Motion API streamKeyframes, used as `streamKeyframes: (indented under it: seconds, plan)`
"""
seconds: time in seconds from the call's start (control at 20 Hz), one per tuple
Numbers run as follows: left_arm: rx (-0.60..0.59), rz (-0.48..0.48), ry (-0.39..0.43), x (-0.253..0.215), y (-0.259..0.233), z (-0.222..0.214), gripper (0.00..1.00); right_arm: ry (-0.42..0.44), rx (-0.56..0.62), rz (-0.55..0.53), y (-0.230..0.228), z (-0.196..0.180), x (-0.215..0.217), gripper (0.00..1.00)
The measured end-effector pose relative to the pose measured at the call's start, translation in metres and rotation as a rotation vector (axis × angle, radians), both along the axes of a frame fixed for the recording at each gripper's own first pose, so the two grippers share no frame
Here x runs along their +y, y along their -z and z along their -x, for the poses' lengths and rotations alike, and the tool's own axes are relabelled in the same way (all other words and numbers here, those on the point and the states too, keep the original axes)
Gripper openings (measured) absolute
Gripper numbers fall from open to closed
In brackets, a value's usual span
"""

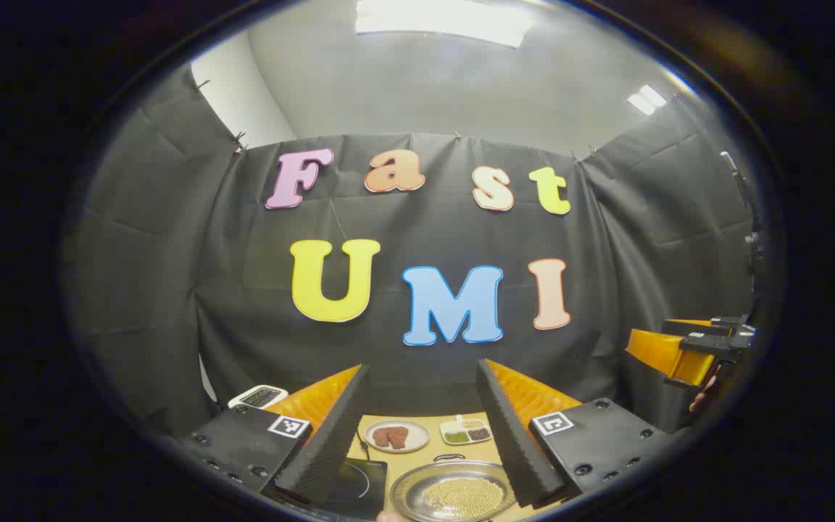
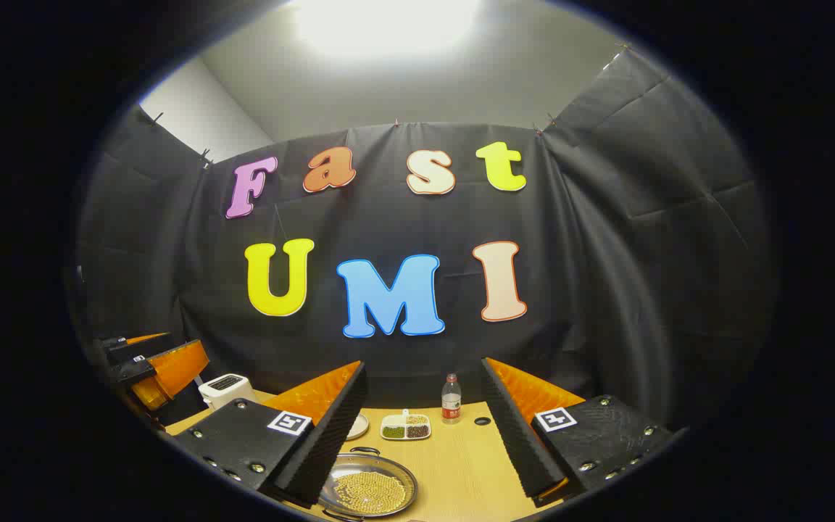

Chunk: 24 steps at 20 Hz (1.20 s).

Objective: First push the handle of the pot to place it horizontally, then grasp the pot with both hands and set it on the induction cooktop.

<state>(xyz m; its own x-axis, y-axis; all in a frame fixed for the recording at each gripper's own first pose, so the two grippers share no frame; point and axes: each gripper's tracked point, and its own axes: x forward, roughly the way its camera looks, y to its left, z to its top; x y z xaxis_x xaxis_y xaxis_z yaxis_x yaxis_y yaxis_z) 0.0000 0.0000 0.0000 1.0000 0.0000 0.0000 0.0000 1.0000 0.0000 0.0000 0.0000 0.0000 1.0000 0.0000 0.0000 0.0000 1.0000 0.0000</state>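
Right gripper view: bottle (image 2: 451, 399) beyond pot (image 2: 367, 485).

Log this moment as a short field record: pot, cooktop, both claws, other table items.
pot: shallow metal pot holding small yellowish beads, on the table
cooktop: dark induction cooktop, just beside the pot
left claw: open, above the table, holding nothing
right claw: open, holding nothing
other items: plate with brown pieces; divided dish; bottle; white appliance
task state: pot not yet on cooktop
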Motion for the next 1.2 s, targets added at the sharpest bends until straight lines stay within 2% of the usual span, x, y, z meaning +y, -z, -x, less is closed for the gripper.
streamKeyframes:
  seconds: [0.65,1.2]
  plan:
    - [0.008,0.0,-0.015,0.007,0.003,-0.009,0.93,-0.004,0.024,-0.011,0.009,-0.007,0.0,0.96]
    - [0.063,-0.006,-0.031,0.026,0.03,-0.016,0.93,-0.043,0.15,-0.011,0.055,-0.018,0.017,0.96]
